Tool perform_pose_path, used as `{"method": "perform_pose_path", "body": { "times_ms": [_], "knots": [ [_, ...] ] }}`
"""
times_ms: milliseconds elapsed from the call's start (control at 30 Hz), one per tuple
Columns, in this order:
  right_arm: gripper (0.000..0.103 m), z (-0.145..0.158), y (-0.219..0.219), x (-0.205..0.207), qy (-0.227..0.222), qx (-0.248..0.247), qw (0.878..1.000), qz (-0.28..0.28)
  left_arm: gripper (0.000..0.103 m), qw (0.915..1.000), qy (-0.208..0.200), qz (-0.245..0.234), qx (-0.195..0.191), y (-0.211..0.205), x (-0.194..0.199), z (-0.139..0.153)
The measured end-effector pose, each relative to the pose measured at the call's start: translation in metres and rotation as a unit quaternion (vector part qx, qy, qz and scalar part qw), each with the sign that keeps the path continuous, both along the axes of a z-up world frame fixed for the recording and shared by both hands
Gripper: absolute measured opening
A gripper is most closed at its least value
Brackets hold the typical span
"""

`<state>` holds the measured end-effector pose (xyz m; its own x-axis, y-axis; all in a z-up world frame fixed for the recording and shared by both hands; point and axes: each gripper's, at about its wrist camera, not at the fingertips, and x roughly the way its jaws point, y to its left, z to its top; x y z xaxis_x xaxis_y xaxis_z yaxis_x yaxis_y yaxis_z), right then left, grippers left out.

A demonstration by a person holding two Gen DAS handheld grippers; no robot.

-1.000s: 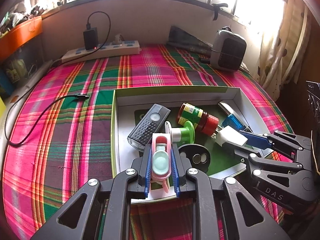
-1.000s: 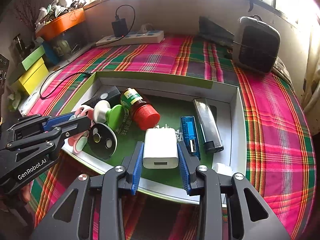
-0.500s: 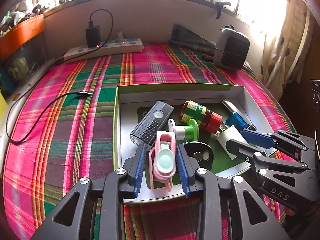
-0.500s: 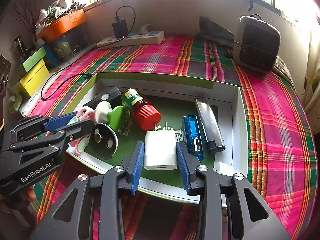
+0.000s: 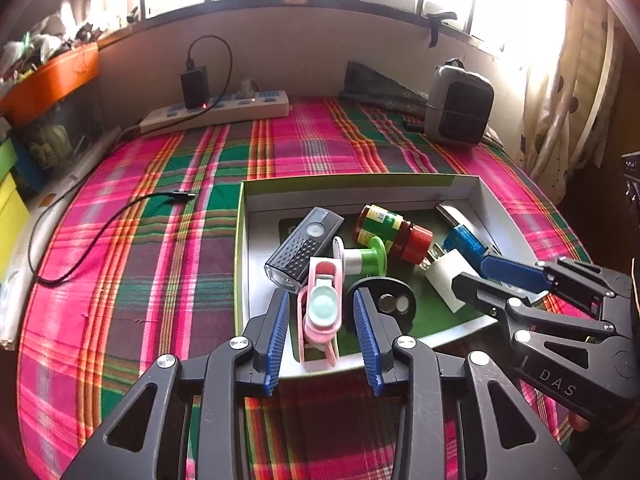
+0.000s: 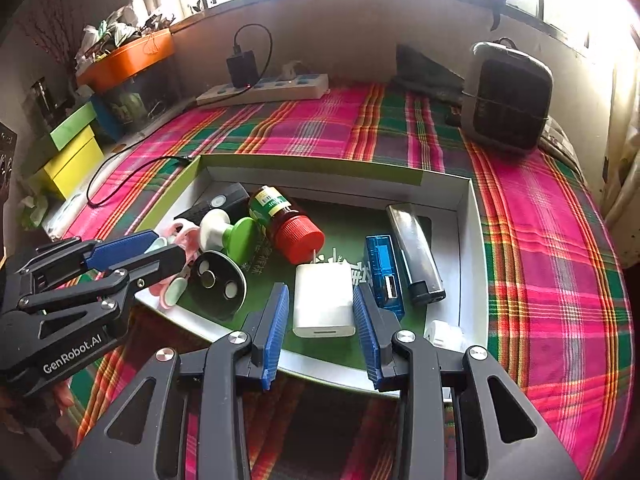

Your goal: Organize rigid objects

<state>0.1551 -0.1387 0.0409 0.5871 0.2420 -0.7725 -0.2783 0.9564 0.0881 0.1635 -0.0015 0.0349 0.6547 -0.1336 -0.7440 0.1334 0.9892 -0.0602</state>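
Observation:
A white-walled green box (image 5: 360,180) on the plaid cloth holds several small items. A pink clip with a mint pad (image 5: 322,308) lies at its near edge between the pads of my left gripper (image 5: 321,298). Those jaws are opening and do not touch the clip. My right gripper (image 6: 320,292) is shut on a white charger (image 6: 324,300), prongs pointing away, low over the box's green floor. Also inside are a black flashlight (image 5: 304,248), a green spool (image 5: 362,258), a red-capped bottle (image 5: 394,228), a black disc (image 5: 390,304), a blue USB stick (image 6: 382,268) and a silver lighter (image 6: 414,252).
A power strip (image 5: 216,110) with a plugged adapter lies at the back, and a grey heater (image 5: 458,108) stands back right. A black cable (image 5: 100,232) trails over the cloth left of the box. Yellow and green boxes (image 6: 68,152) sit at the far left.
My left gripper's jaws have parted and let go of the pink clip, which now lies in the box. The right gripper still holds the white charger, slightly lower.

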Motion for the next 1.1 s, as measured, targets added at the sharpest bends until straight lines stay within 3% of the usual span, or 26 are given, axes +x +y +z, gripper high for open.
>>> {"method": "perform_pose_path", "body": {
  "times_ms": [167, 500, 600, 1100],
  "knots": [
    [0.04, 0.008, 0.0, -0.01, -0.023, -0.01, 1.0, -0.009, 0.033, 0.9999, -0.008, 0.007, 0.005, -0.002, -0.015, 0.007],
    [0.04, 0.02, -0.007, -0.04, -0.044, -0.005, 0.998, -0.034, 0.036, 0.9993, -0.024, 0.017, 0.024, -0.011, -0.051, 0.011],
    [0.04, 0.02, -0.008, -0.052, -0.045, -0.008, 0.998, -0.037, 0.037, 0.9996, -0.017, 0.016, 0.015, -0.011, -0.062, 0.007],
    [0.041, -0.01, -0.015, -0.086, -0.003, -0.03, 0.998, -0.058, 0.037, 0.9986, 0.027, 0.041, 0.019, -0.007, -0.094, -0.029]
  ]
}}
